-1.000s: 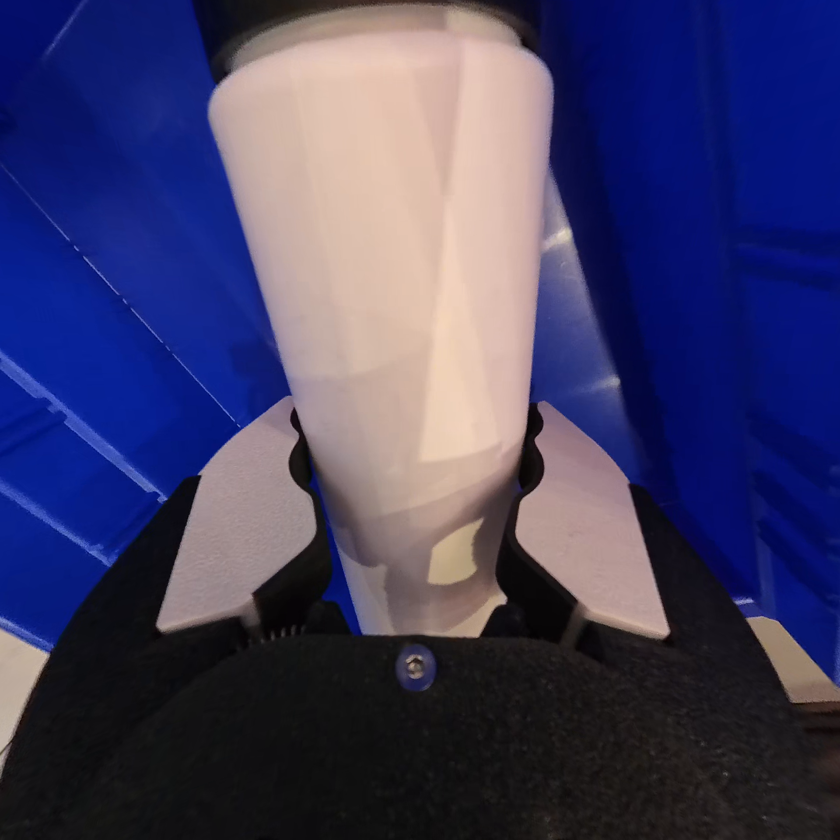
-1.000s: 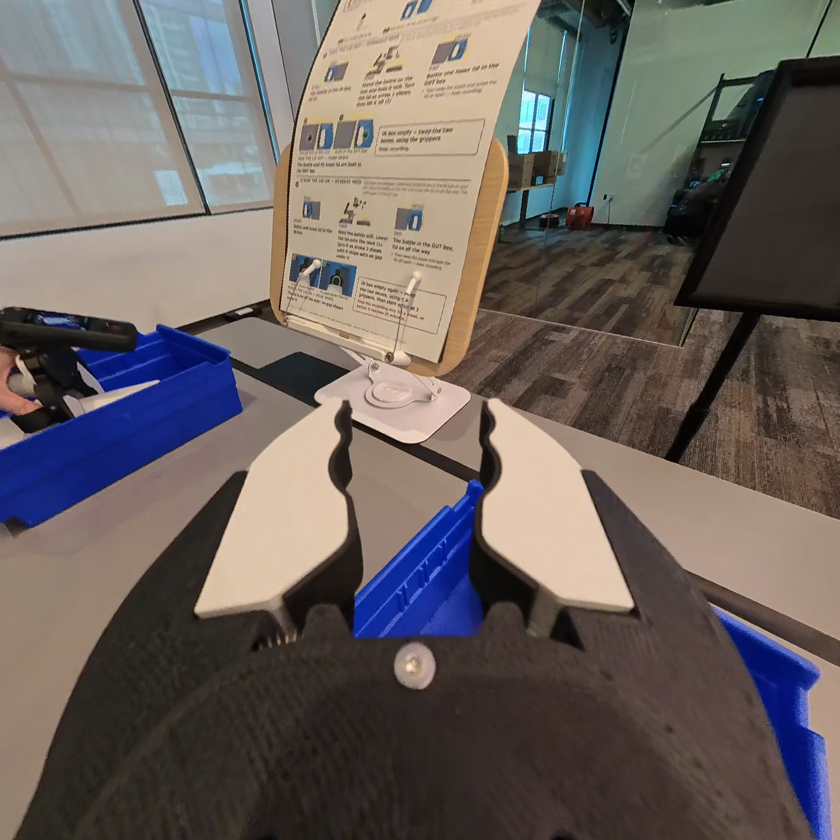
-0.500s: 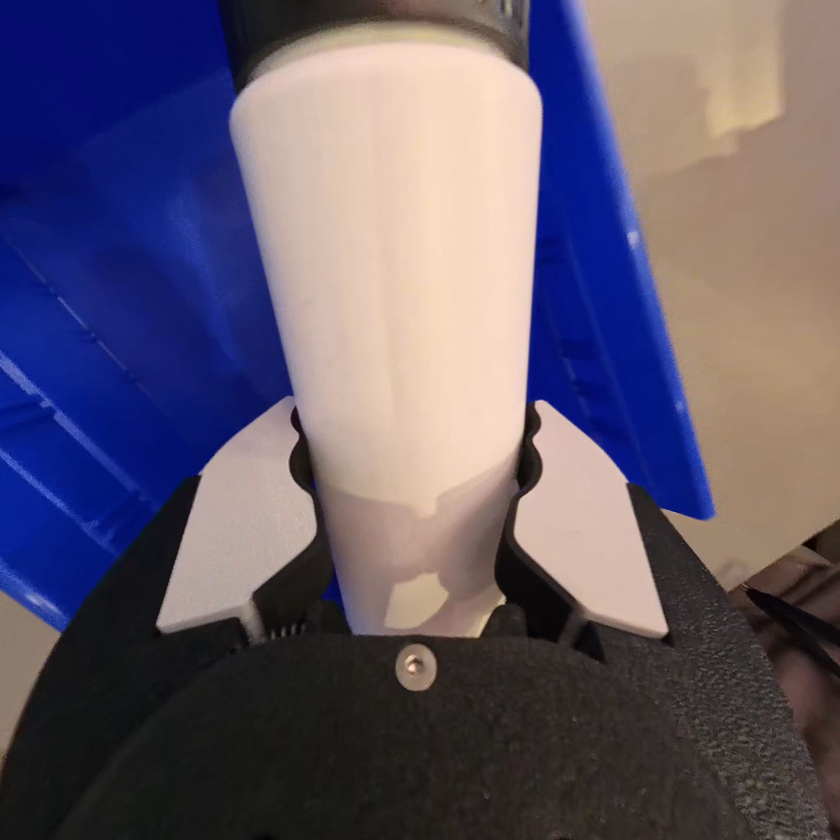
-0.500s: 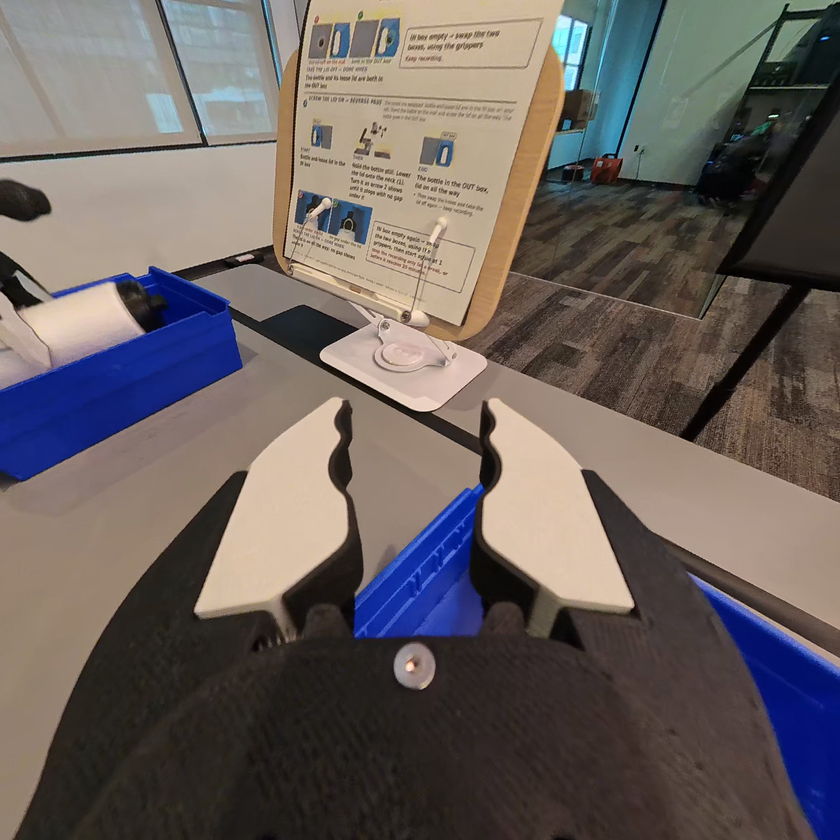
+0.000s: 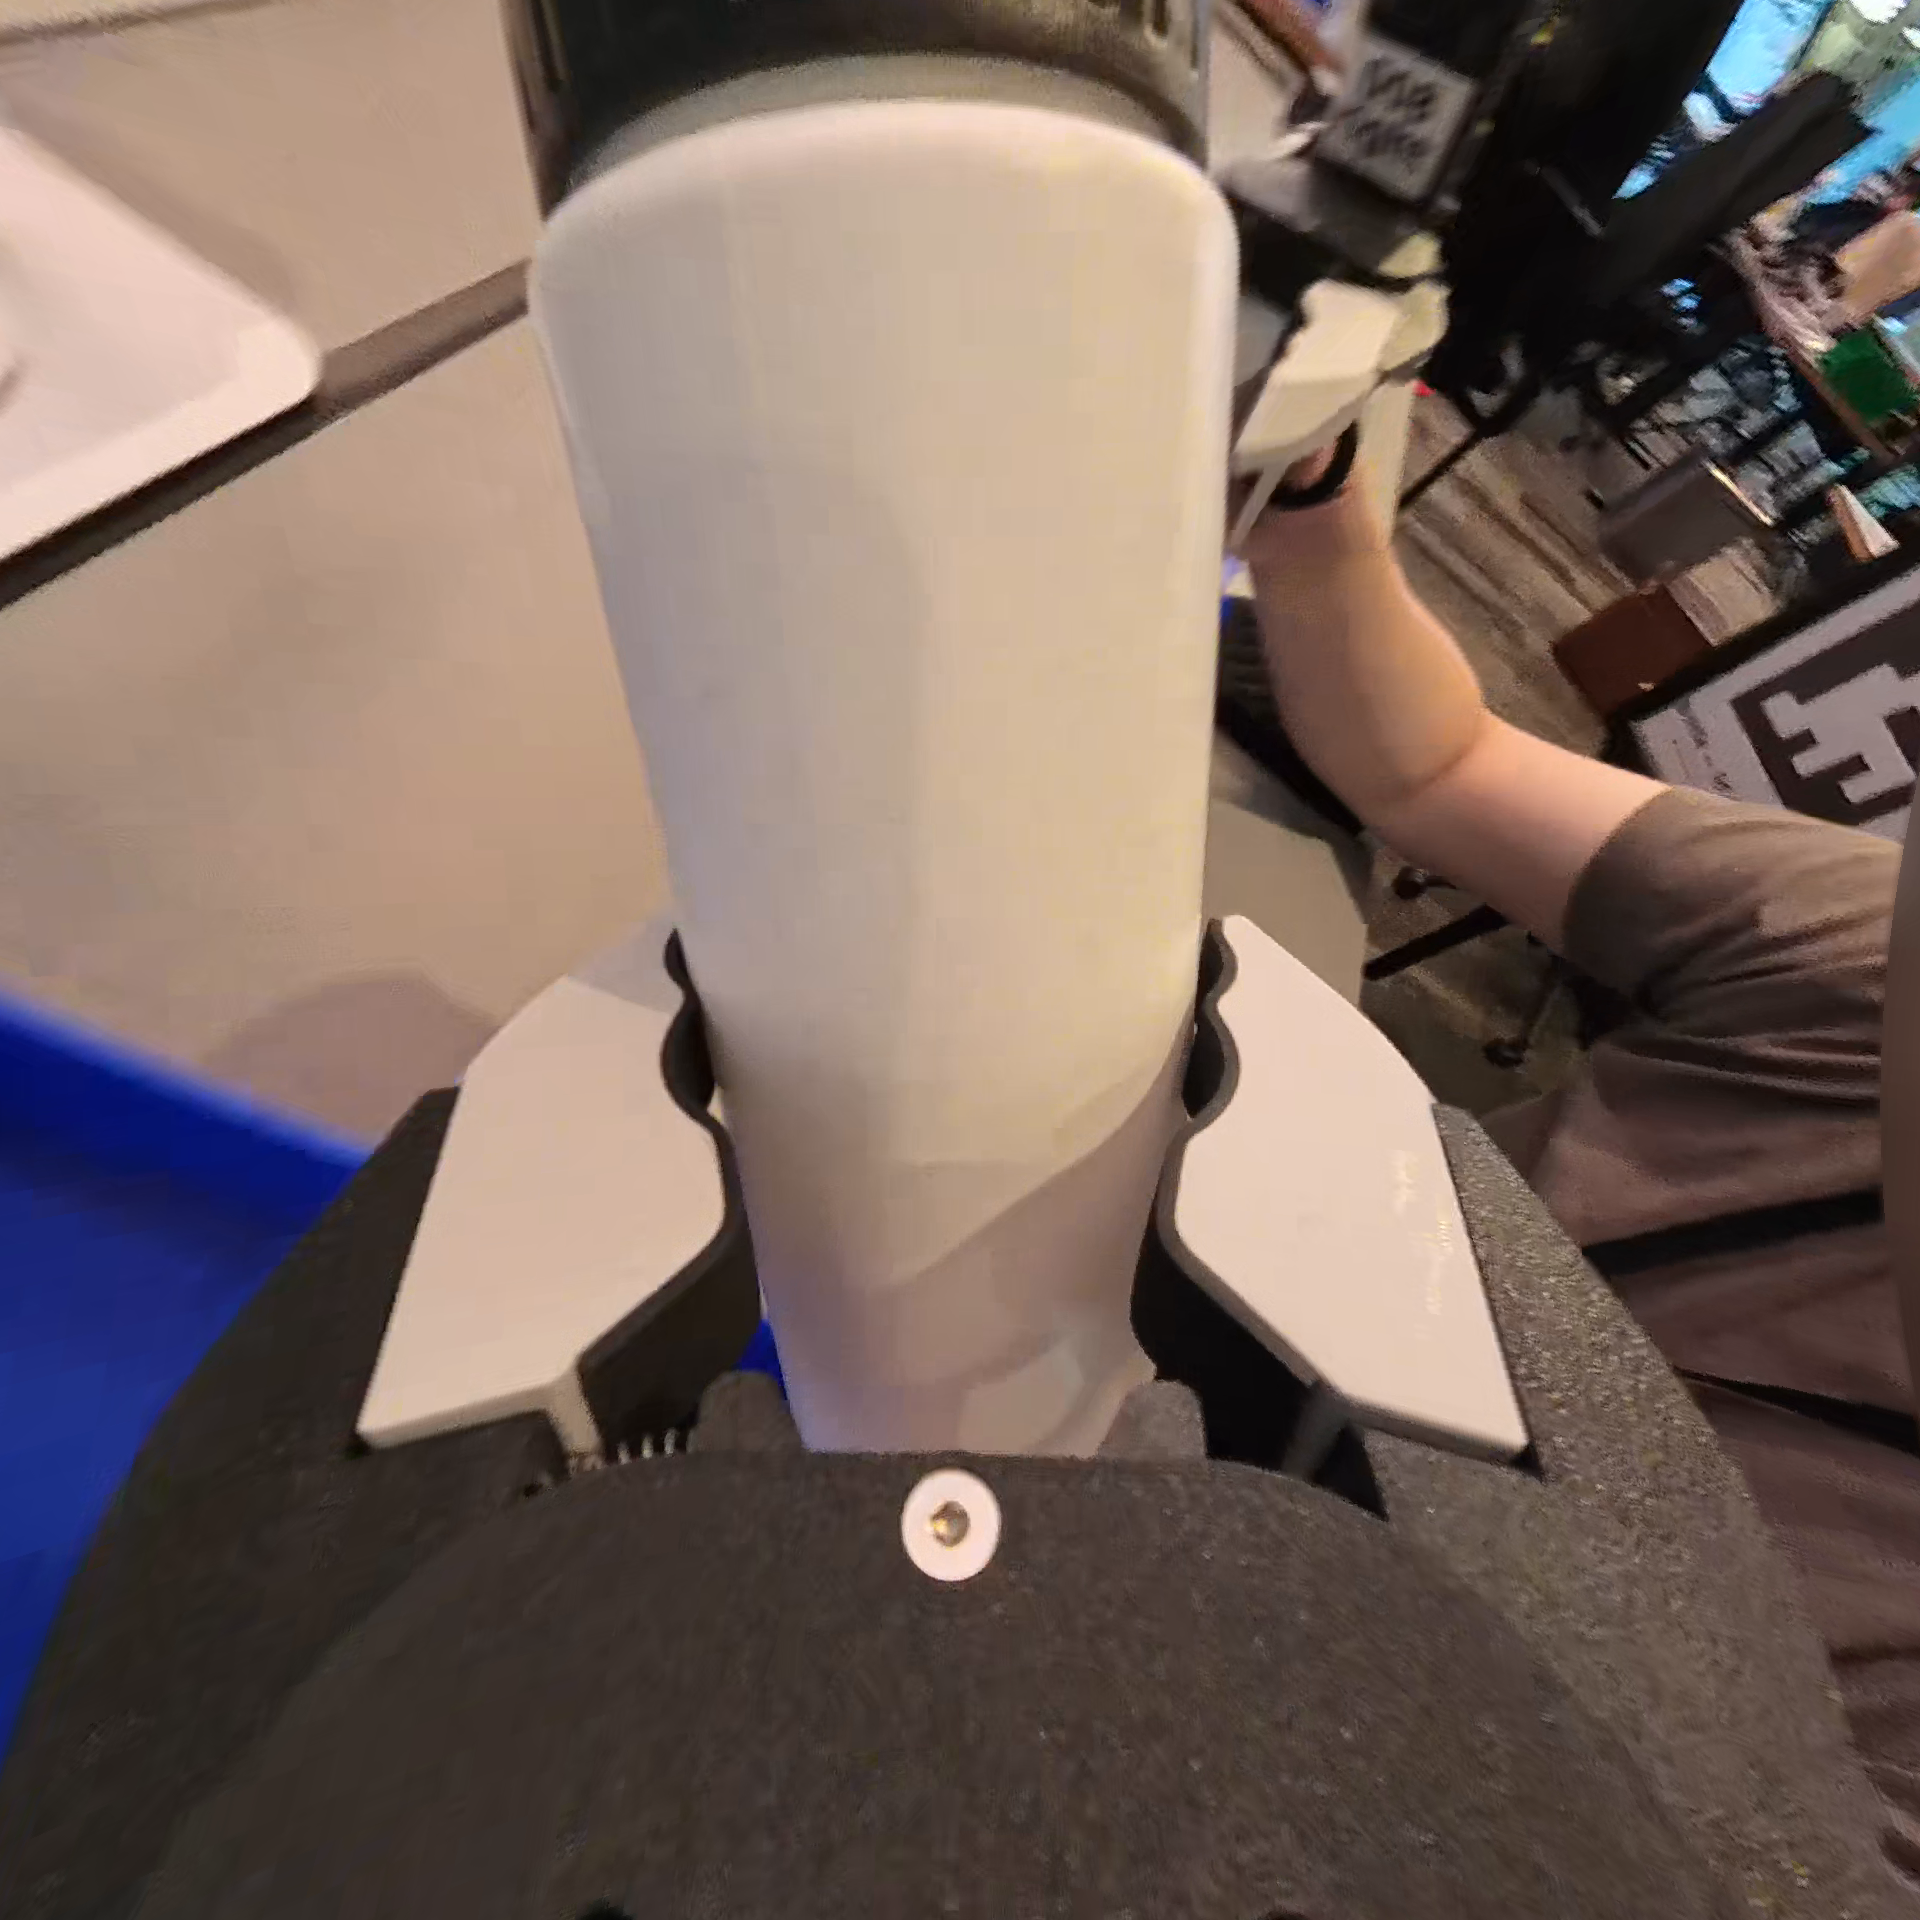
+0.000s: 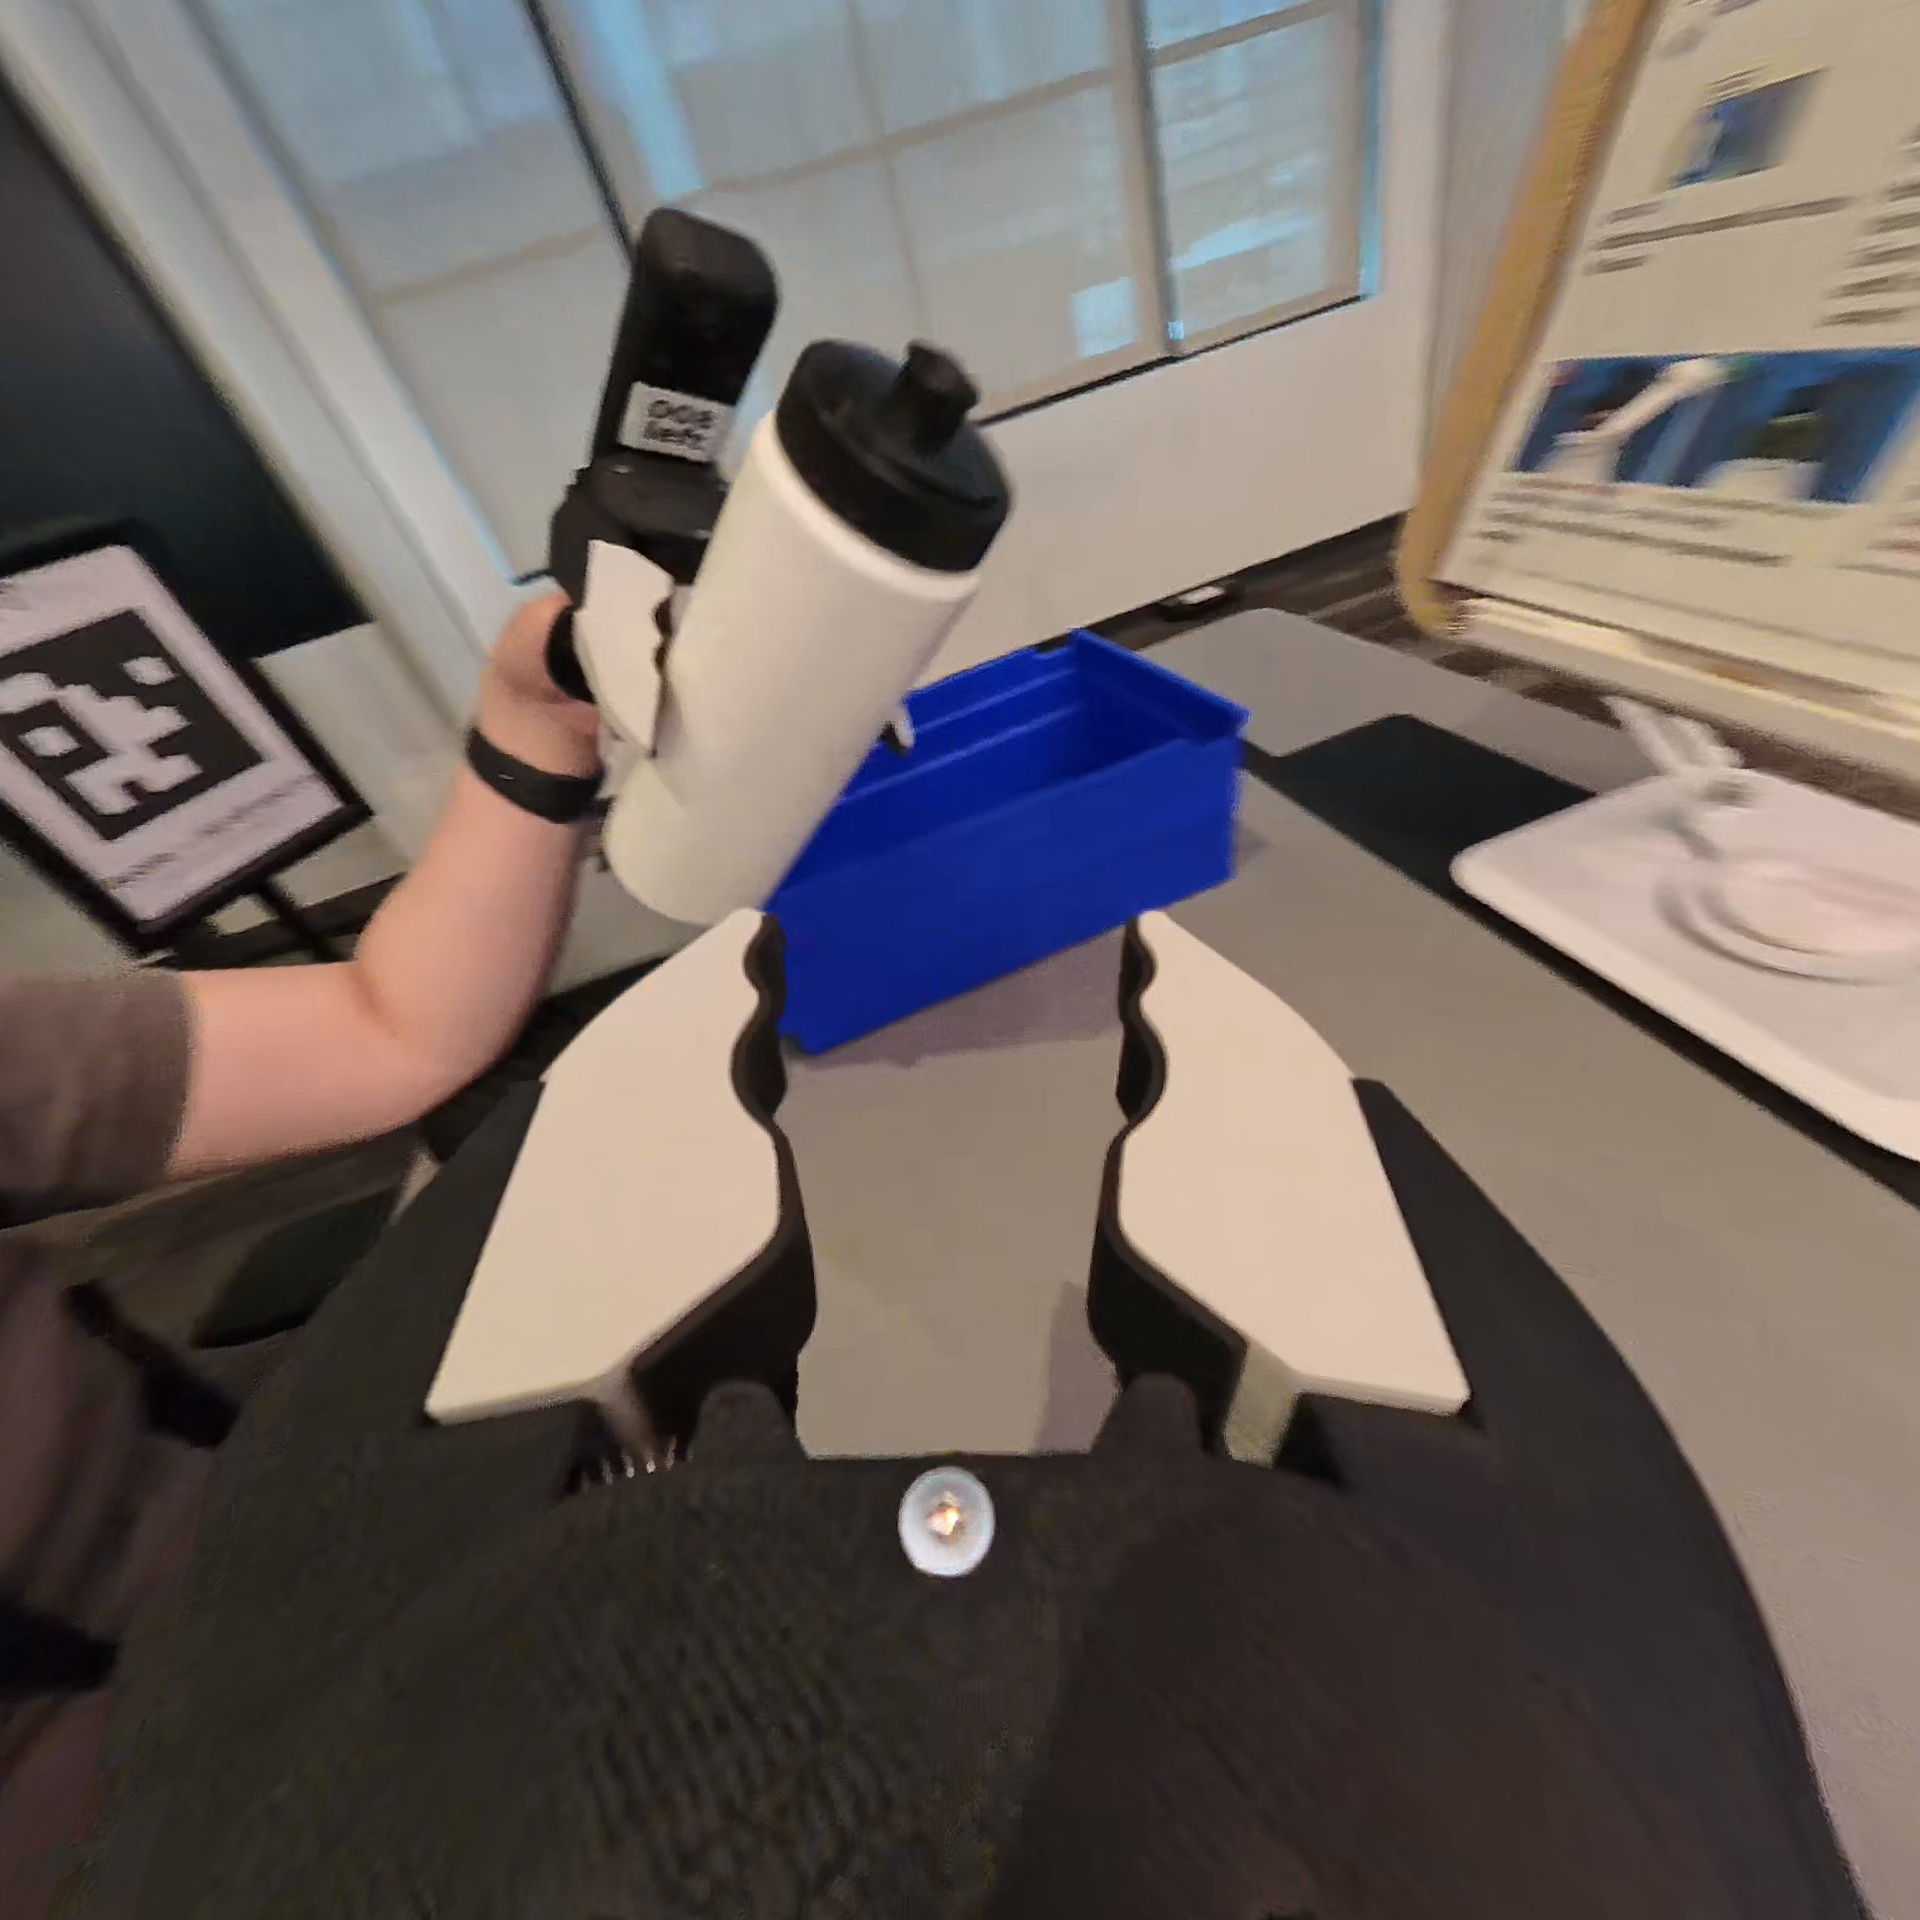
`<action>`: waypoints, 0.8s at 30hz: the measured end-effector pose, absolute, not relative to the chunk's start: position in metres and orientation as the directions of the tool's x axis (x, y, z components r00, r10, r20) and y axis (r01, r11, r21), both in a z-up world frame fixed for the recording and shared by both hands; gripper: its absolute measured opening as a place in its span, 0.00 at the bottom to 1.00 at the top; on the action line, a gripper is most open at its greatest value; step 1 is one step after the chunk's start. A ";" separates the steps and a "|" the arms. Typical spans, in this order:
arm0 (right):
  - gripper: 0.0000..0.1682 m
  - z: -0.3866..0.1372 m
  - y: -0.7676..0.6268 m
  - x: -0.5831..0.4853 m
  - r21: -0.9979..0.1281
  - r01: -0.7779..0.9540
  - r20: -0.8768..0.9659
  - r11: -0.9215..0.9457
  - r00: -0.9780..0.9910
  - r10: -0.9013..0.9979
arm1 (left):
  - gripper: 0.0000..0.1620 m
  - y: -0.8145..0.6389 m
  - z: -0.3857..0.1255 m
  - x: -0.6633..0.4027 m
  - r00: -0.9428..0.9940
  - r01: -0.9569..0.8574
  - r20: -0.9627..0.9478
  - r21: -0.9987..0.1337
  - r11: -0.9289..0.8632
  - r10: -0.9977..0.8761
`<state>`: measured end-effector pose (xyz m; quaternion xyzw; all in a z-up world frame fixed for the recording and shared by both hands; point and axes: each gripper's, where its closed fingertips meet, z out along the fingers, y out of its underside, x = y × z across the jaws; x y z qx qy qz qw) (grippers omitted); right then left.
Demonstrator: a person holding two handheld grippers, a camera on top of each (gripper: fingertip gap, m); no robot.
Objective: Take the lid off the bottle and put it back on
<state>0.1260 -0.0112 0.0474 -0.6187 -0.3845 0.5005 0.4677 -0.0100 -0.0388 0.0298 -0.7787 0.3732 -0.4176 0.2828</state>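
Left wrist view: left tool (image 5: 951,1049) clamped on the lower body of a white bottle (image 5: 904,623), both fingers (image 5: 561,1205) pressed against its sides, base tucked deep between them. Black lid (image 5: 862,73) screwed on at the far end, partly cut off by the top edge. Behind the bottle, grey counter (image 5: 260,675), a corner of a blue bin (image 5: 125,1174) at lower left, the white base of a stand (image 5: 114,343) at upper left. At right, a bare forearm (image 5: 1382,665) in a grey-brown sleeve, gripping the handle of the right tool (image 5: 1320,384), only partly visible there.

Right wrist view: right tool (image 6: 945,956) spread apart with nothing between its fingers, above the counter (image 6: 1403,1091). Bottle (image 6: 790,675) raised in the air at upper left, tilted with the lid (image 6: 894,447) up and to the right, spout on top, held by the left tool (image 6: 634,665) in a hand (image 6: 530,686) wearing a black wristband. Blue bin (image 6: 1039,842) on the counter behind and below the bottle, apart from it. Instruction board (image 6: 1704,343) on its white stand base (image 6: 1662,914) at right. Black-and-white marker sign (image 6: 114,727) on the far left, windows behind.
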 end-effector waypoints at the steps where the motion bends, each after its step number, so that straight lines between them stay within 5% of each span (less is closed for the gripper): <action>1: 0.40 0.048 -0.019 0.117 -0.961 0.002 -0.272 -0.277 0.169 0.947 | 0.56 -0.044 0.034 0.003 0.335 -0.346 0.437 -0.767 -0.540 -0.835; 8: 0.52 0.058 -0.038 0.094 -0.932 -0.123 -0.352 -0.341 0.085 0.932 | 0.56 -0.065 0.031 0.065 0.200 -0.369 0.370 -0.829 -0.420 -0.907; 18: 0.53 0.063 -0.046 0.092 -0.911 -0.161 -0.386 -0.380 0.007 0.922 | 0.56 -0.065 0.020 0.098 0.187 -0.347 0.244 -0.890 -0.296 -0.952; 24: 0.47 0.046 -0.030 0.094 -0.943 -0.093 -0.332 -0.321 0.148 0.932 | 0.56 -0.045 0.000 0.114 0.285 -0.289 0.163 -0.925 -0.247 -0.944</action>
